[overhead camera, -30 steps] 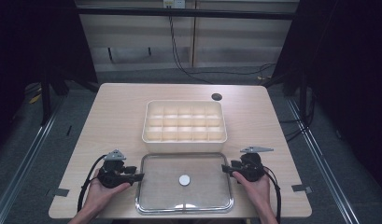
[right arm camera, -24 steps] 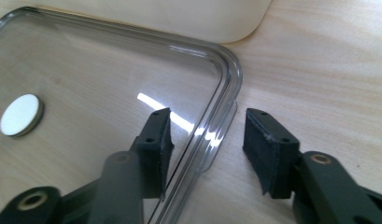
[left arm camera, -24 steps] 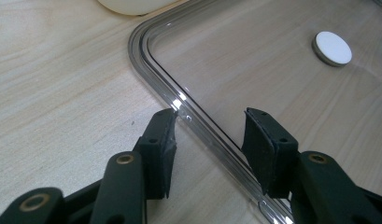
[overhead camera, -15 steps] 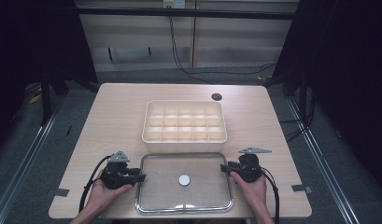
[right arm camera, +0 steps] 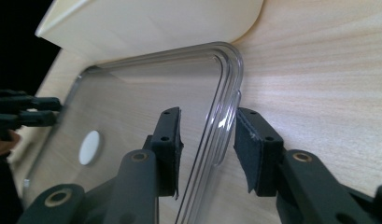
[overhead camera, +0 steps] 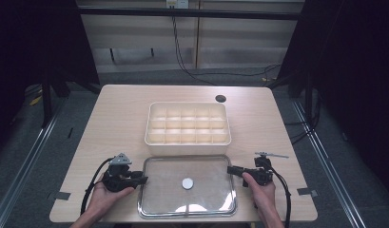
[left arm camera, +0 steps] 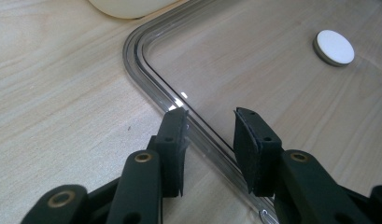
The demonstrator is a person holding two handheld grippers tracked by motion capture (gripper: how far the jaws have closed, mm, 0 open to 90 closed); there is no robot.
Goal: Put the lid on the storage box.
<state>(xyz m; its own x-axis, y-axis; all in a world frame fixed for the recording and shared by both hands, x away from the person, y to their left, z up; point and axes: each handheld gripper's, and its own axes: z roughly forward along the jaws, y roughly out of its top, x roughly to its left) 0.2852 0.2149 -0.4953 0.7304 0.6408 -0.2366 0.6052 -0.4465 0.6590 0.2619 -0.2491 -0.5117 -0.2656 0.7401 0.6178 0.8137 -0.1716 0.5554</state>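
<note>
You stand in lab or test room: bare wooden table (overhead camera: 121, 118) on grey floor (overhead camera: 40, 156), floor rails (overhead camera: 21, 166) both sides, loose cables (overhead camera: 182, 52), dark curtains (overhead camera: 35, 42) around.

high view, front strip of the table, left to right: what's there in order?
left gripper → clear lid's left rim → white disc at the lid's middle → lid's right rim → right gripper. Each gripper's jaws straddle its rim, not yet pressing; both have just been closing.
</note>
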